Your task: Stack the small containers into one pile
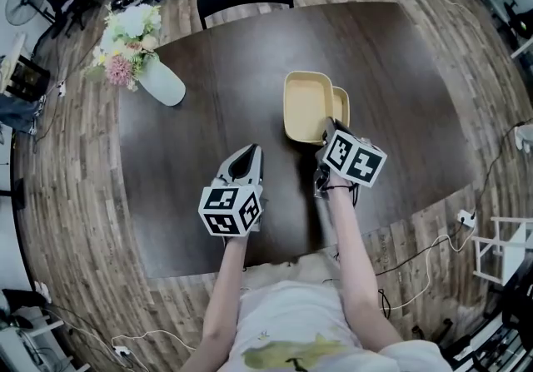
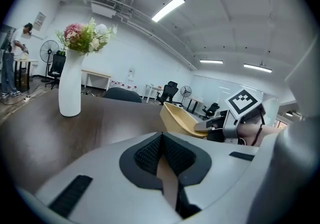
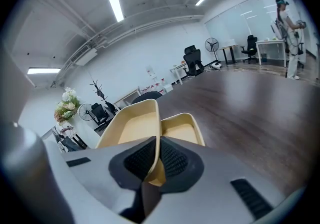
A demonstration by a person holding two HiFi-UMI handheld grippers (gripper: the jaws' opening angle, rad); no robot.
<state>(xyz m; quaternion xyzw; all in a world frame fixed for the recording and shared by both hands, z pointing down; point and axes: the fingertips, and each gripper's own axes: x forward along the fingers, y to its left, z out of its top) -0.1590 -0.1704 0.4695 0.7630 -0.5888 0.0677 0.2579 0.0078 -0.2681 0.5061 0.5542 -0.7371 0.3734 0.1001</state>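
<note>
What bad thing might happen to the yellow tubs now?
1. The right hand-held gripper pinches only the thin wall of the big tub, which looks tilted, so the tub might twist or slip out.
2. The big tub is close beside the small tub and could shove it across the table.
3. The left hand-held gripper is shut and off to the side, so nothing steadies the small tub.

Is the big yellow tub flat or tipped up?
Tipped up. The large yellow plastic container slants off the dark table, its rim pinched in the right gripper.
</note>
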